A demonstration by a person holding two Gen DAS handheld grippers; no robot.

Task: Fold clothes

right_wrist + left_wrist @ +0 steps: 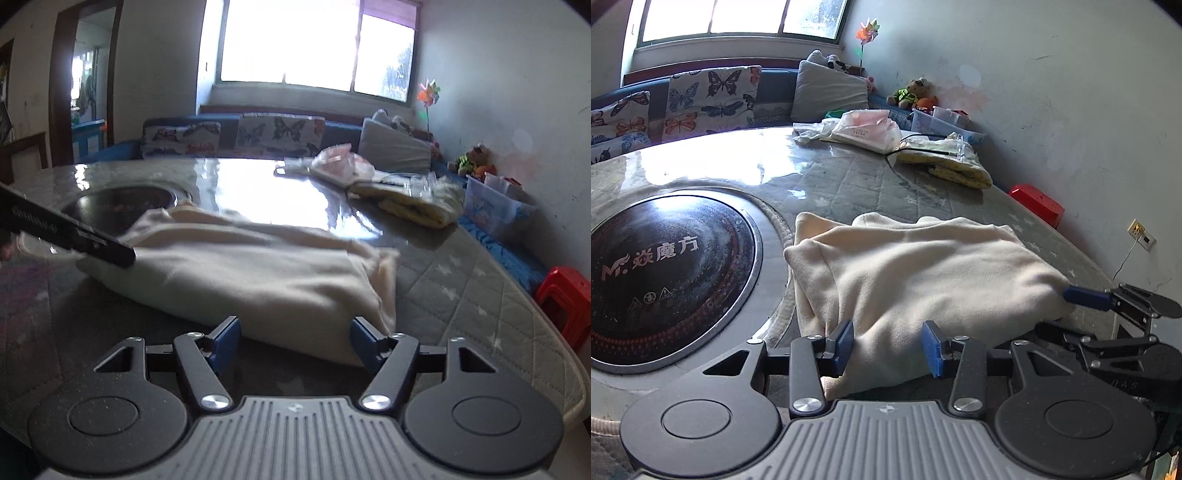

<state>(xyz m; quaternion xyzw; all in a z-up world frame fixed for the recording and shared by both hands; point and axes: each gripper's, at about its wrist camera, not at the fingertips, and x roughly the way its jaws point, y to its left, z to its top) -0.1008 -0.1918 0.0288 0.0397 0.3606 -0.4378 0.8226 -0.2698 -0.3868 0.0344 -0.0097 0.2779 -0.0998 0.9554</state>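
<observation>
A folded cream garment [923, 273] lies on the quilted table cover [849, 184], beside the hob. My left gripper [888, 349] rests at its near edge. The blue pads [844, 347] stand apart, with cloth lying between them and spreading past both sides. In the right wrist view the same garment [258, 273] sits just ahead of my right gripper [294, 341]. That gripper's jaws are wide, with the garment's near corner between the fingertips and no pad pressing it. One blue finger [1084, 297] of the right gripper touches the garment's right corner.
A round black induction hob [665, 280] is set into the table at the left. A yellow folded cloth [956, 170] and a plastic bag [864, 129] lie at the far side. A red stool [565, 291] and a clear storage box [495, 214] stand past the table's right edge.
</observation>
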